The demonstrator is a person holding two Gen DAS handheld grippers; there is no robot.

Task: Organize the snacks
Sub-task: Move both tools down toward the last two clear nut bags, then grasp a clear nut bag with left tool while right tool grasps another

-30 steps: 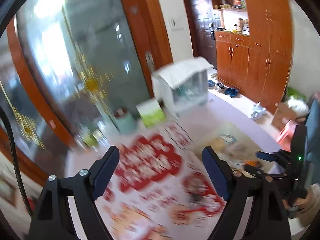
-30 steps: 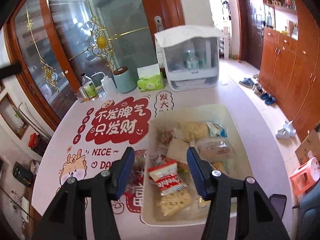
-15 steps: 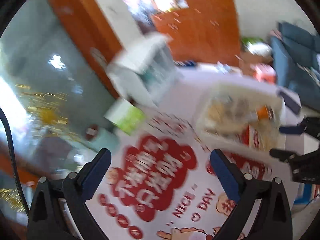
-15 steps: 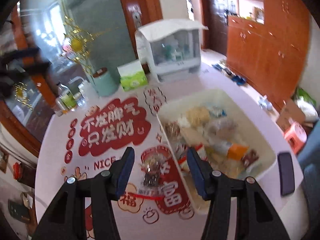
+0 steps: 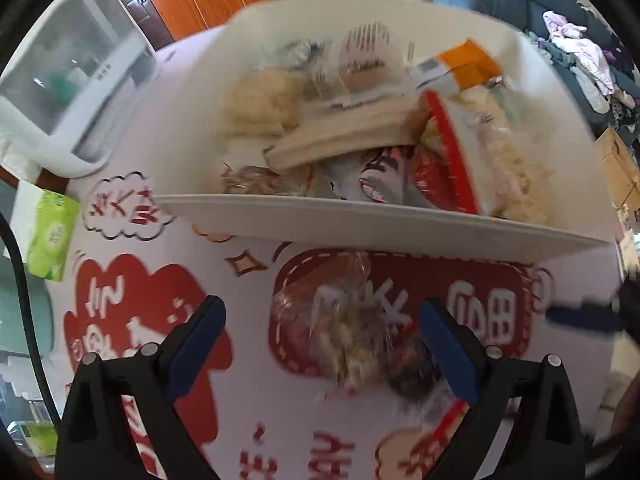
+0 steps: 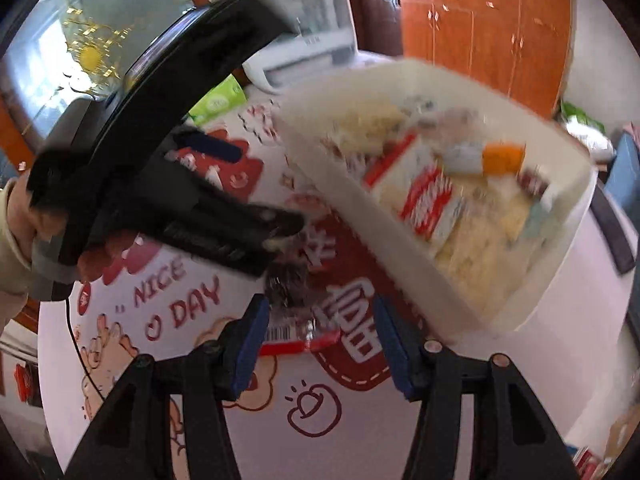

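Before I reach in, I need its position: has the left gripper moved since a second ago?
Yes. The left gripper has dropped toward the table, now over the clear snack packet beside the white bin.

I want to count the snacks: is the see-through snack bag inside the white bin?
No, the see-through snack bag lies on the printed tablecloth in front of the white bin, outside its wall.

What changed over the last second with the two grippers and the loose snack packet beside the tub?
Both grippers dropped toward the clear snack packet lying on the printed tablecloth. The left gripper now straddles it, jaws closing but not touching; the right gripper frames its red end, holding nothing. The cream plastic tub of snacks stayed put.
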